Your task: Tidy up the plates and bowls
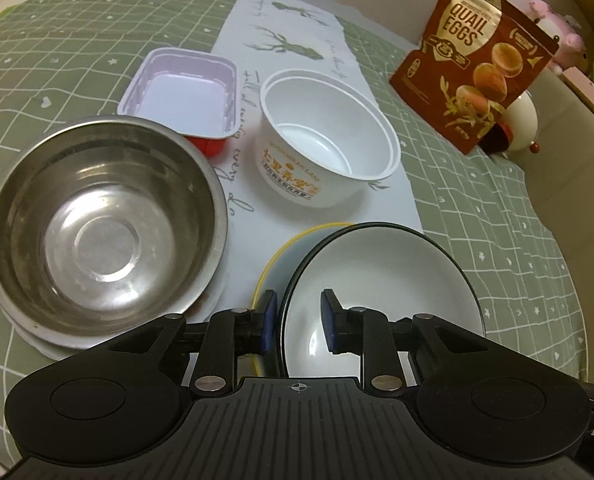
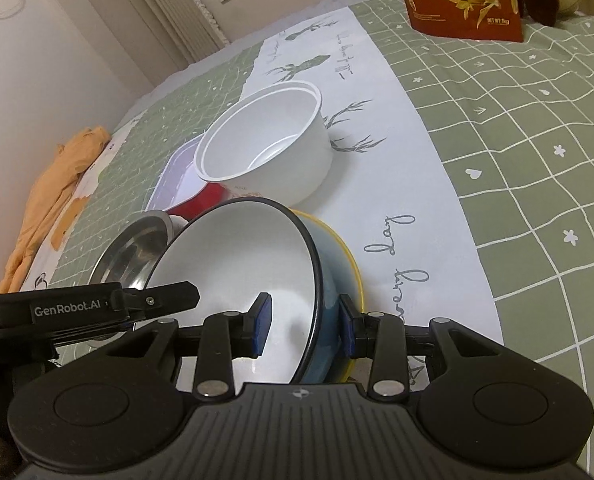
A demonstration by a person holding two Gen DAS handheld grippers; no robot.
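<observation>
Tilting above the yellow-rimmed bowl (image 1: pixel 281 252), a dark-rimmed bowl (image 1: pixel 377 280) pinched by right fingers (image 2: pixel 261 320) (left fingers (image 1: pixel 331 320) straddle its rim, unclamped) could slip out.

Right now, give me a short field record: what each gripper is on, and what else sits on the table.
left gripper: straddles rim of black-rimmed bowl
right gripper: shut on the same bowl's wall
bowl pose: tilted, inside yellow-rimmed bowl
steel bowl: empty, on white plate
white tub: upright, empty
tray: behind steel bowl
snack bag: standing, far edge
</observation>
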